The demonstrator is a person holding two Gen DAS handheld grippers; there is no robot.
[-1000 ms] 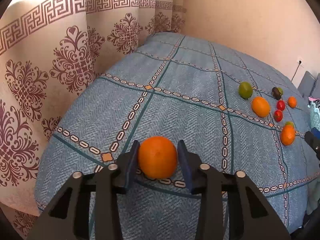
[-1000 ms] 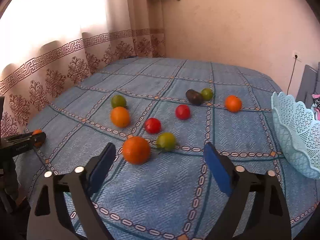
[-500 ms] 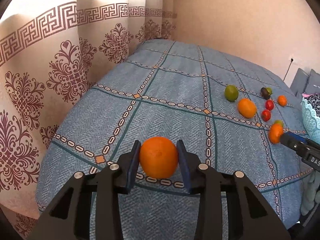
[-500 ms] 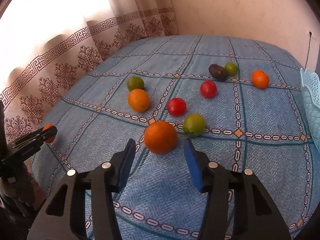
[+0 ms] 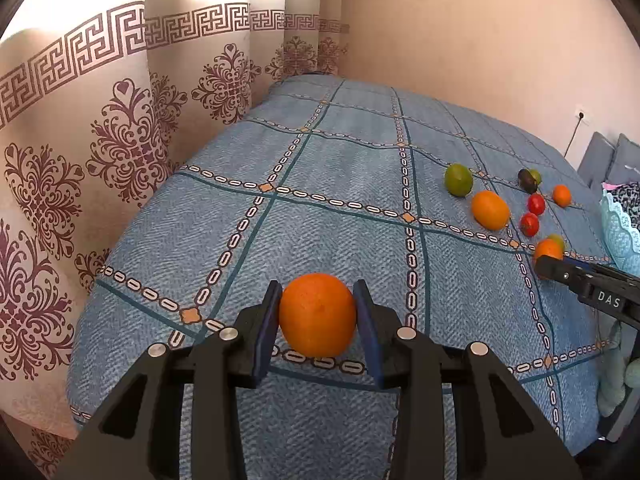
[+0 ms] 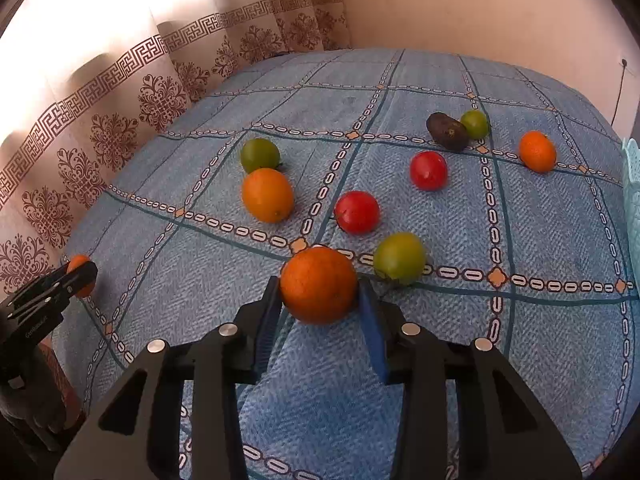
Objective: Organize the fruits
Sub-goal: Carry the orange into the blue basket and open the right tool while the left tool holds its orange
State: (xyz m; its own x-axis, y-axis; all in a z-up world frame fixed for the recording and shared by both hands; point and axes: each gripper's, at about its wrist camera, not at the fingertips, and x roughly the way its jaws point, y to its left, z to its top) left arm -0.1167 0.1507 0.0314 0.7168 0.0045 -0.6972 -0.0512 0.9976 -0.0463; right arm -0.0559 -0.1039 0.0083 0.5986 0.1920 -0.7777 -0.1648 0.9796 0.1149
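Note:
My left gripper [image 5: 316,312] is shut on an orange [image 5: 317,314] and holds it above the near left part of the blue bedspread [image 5: 328,208]. My right gripper [image 6: 319,304] is shut on a second orange [image 6: 318,284] resting on the bedspread. Loose fruit lies beyond it: a lighter orange [image 6: 267,195], a green fruit [image 6: 260,155], two red tomatoes [image 6: 357,212] [image 6: 428,170], a green tomato [image 6: 399,258], a dark avocado [image 6: 447,131], a small green fruit [image 6: 475,123] and a small orange [image 6: 537,151].
A light blue lattice basket [image 5: 620,236] stands at the bed's right edge, also in the right wrist view [image 6: 632,184]. Patterned curtains [image 5: 120,128] hang along the left side. A pink wall [image 5: 480,40] backs the bed. Grey cushions [image 5: 608,160] sit far right.
My right gripper moved forward and closed from wide open onto the orange. My left gripper kept its orange and lifted and turned a little to the right.

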